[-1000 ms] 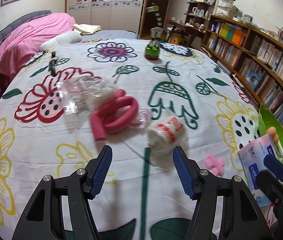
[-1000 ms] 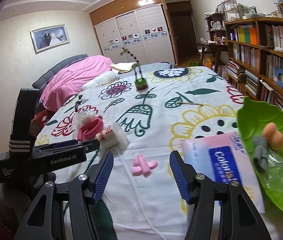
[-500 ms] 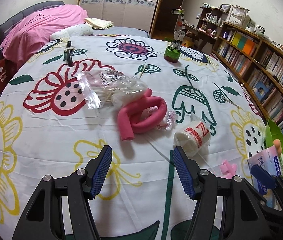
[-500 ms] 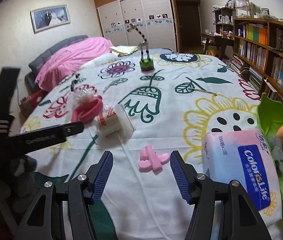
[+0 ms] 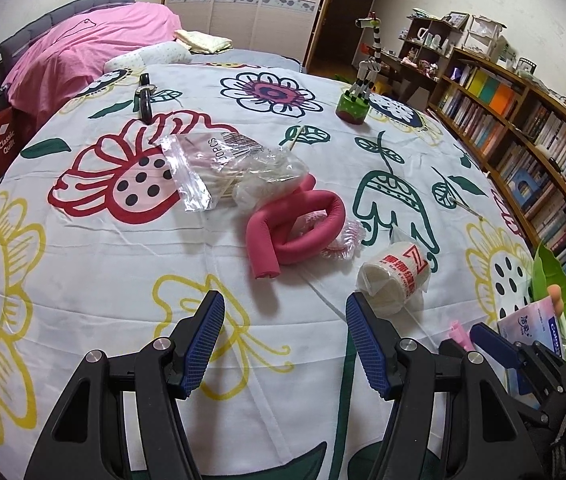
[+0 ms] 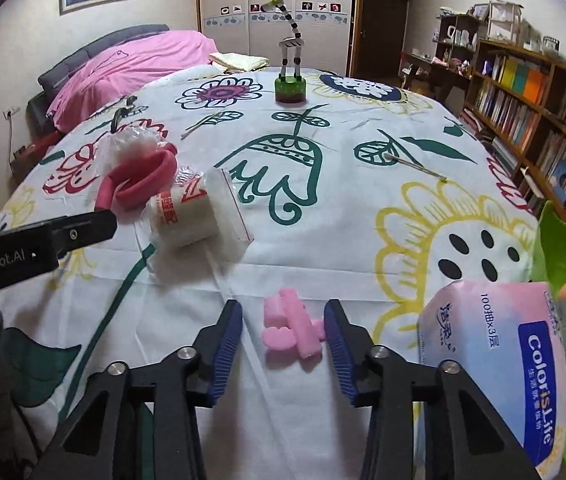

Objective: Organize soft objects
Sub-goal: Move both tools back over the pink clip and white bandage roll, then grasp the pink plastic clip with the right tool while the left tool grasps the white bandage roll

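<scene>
Pink foam piece (image 6: 292, 330) beside tissue pack (image 6: 491, 364)

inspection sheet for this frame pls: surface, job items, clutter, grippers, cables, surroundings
Surface: bed with floral sheet, wrinkled.
Job's things: pink foam piece between the right gripper's fingers; pink foam tube, curled; gauze roll in a clear bag; tissue pack at the right edge, against the green leaf tray.
Clutter: clear plastic bags; giraffe toy upright at the far end; small dark object far left.
Grippers: left gripper open, over bare sheet; right gripper closing around the foam piece, right pad about touching, left pad apart.
Cables: nothing seen.
Surroundings: bookshelves right, wardrobe behind, pink duvet far left.
</scene>
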The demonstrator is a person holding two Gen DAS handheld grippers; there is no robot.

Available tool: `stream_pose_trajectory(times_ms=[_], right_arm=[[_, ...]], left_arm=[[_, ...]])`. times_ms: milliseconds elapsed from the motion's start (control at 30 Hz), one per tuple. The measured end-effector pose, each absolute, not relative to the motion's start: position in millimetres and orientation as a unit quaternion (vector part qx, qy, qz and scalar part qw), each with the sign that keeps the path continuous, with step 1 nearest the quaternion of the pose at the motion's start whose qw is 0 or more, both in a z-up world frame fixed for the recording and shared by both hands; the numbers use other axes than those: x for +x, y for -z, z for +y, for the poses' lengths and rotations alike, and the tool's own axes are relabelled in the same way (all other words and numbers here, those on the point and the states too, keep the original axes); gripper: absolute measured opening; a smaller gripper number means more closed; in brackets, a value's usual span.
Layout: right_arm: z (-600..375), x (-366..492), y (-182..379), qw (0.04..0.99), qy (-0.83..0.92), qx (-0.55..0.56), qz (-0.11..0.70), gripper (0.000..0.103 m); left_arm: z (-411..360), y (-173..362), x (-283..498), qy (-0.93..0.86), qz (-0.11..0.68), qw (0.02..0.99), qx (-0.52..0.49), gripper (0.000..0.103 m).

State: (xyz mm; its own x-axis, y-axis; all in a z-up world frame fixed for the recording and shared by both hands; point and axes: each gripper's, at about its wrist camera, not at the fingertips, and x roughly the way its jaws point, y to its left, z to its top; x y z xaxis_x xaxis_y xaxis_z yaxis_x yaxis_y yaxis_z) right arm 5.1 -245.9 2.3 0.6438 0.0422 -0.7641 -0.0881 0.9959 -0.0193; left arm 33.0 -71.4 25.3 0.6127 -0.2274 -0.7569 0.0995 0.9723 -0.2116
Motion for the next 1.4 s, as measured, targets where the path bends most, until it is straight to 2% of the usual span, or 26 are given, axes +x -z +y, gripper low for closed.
stream_pose_trajectory(times_ms=[167, 1167, 1400], right_arm=[[-254, 4, -3, 0.909, -0.040, -0.007, 0.415, 0.026], [-259, -29, -17, 0.917, -0.102, 0.050, 0.383, 0.024], [-258, -33, -16, 0.915, -0.111, 0.053, 0.383, 0.024]], left_arm=[[-72, -24, 33, 0.092, 0.431, 0.895, -0.072, 0.064], [-131, -24, 49, 0.153, 0.449, 0.880, -0.025, 0.064], [-141, -24, 53, 0.167, 0.429, 0.888, -0.013, 0.062]])
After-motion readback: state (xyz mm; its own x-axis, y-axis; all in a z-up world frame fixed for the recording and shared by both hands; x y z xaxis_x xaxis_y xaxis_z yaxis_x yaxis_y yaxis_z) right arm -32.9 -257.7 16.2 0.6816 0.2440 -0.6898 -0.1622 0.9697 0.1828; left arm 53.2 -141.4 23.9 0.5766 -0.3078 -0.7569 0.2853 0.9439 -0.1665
